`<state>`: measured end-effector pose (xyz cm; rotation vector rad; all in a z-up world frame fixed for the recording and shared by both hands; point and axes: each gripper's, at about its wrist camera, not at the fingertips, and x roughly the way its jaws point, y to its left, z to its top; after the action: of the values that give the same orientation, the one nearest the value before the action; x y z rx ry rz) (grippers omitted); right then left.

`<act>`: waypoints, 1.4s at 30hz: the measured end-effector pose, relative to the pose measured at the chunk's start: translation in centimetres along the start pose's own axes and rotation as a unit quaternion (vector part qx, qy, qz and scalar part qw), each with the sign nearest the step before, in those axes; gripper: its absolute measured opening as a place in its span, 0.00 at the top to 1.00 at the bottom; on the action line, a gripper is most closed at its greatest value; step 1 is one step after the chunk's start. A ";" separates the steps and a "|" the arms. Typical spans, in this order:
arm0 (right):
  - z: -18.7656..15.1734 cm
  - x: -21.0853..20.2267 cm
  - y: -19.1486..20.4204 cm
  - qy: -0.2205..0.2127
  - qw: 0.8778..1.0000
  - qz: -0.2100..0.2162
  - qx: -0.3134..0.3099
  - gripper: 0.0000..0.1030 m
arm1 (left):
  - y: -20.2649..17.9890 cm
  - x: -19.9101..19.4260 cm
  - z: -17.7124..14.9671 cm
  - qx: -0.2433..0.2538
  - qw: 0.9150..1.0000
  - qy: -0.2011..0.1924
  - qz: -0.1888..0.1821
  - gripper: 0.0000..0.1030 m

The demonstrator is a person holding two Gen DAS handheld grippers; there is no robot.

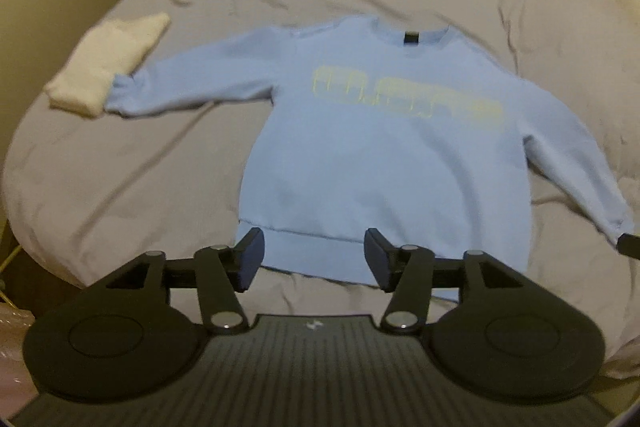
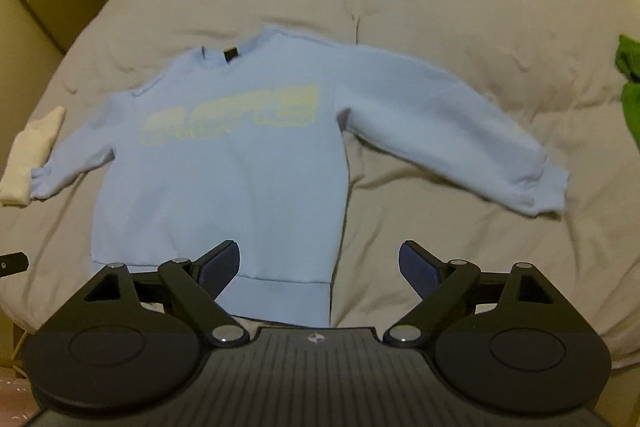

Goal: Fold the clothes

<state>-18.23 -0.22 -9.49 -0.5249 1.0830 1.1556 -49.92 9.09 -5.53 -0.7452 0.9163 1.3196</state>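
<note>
A light blue sweatshirt (image 1: 360, 155) with pale yellow lettering lies flat, front up, on a grey bed cover, both sleeves spread out to the sides; the right wrist view shows the same sweatshirt (image 2: 224, 163). My left gripper (image 1: 314, 261) hovers open above the hem at the near edge, nothing between its fingers. My right gripper (image 2: 320, 267) is open wider, above the hem's right corner and the cover beside it, also holding nothing. A dark tip of the other gripper (image 1: 628, 246) shows near the right cuff.
A folded white garment (image 1: 108, 63) lies by the left cuff, near the bed's left edge. A green cloth (image 2: 630, 83) lies at the far right. The grey bed cover (image 2: 460, 7) stretches wide behind the sweatshirt. Cupboards and a shelf stand beyond.
</note>
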 end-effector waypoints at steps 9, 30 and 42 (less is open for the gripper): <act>-1.6 -3.1 -0.3 0.009 0.999 0.010 -0.034 0.14 | -2.2 -4.3 -2.1 -0.012 1.000 -0.022 0.014 0.43; -2.9 -6.5 -1.7 -0.007 0.997 0.006 -0.071 0.14 | -4.3 -6.8 -4.1 -0.010 0.998 -0.039 0.045 0.37; -2.7 -6.3 -1.7 -0.005 0.997 0.010 -0.076 0.14 | -3.8 -7.6 -4.1 -0.017 0.997 -0.048 0.054 0.33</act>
<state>-17.80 -5.91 -5.38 -0.6272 0.9974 1.2636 -46.79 1.47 -0.89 -0.6601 0.8681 1.4576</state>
